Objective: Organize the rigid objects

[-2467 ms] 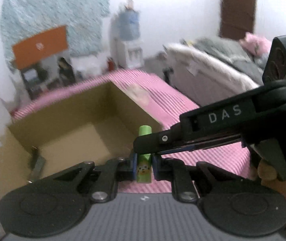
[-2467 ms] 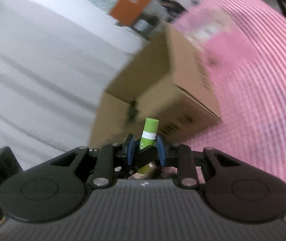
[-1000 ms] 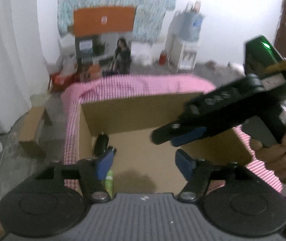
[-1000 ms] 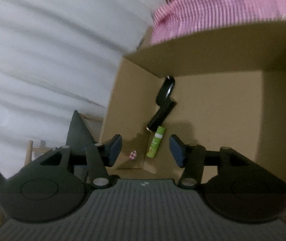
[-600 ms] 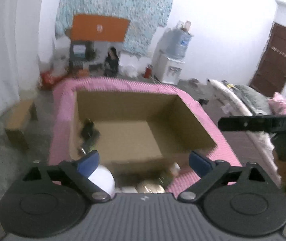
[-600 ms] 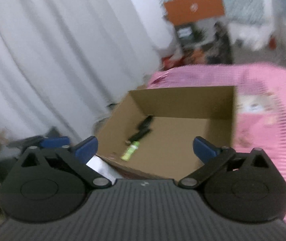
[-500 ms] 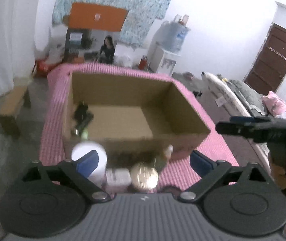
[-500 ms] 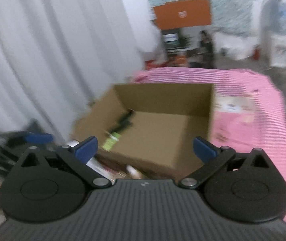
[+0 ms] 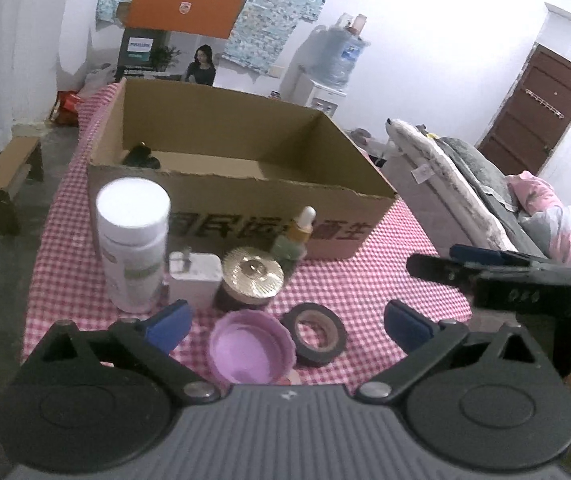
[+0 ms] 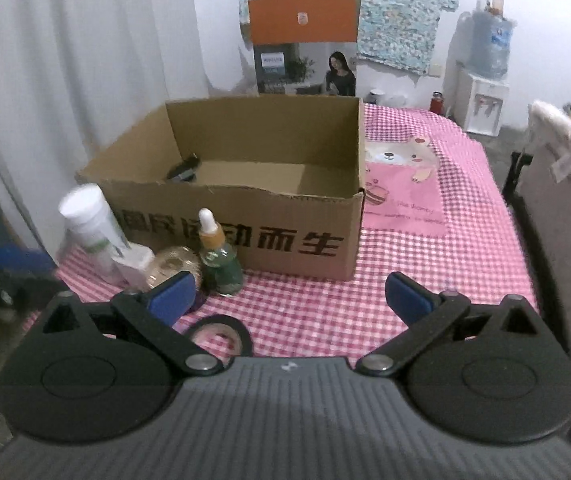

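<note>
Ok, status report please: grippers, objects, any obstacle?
Left gripper and right gripper open, both empty. Six objects wait before the cardboard box. Nothing blocks the way.

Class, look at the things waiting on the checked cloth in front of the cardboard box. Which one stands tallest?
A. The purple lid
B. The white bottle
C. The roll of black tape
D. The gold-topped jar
B: the white bottle stands upright above the tape, purple lid and gold-topped jar beside it.
</note>
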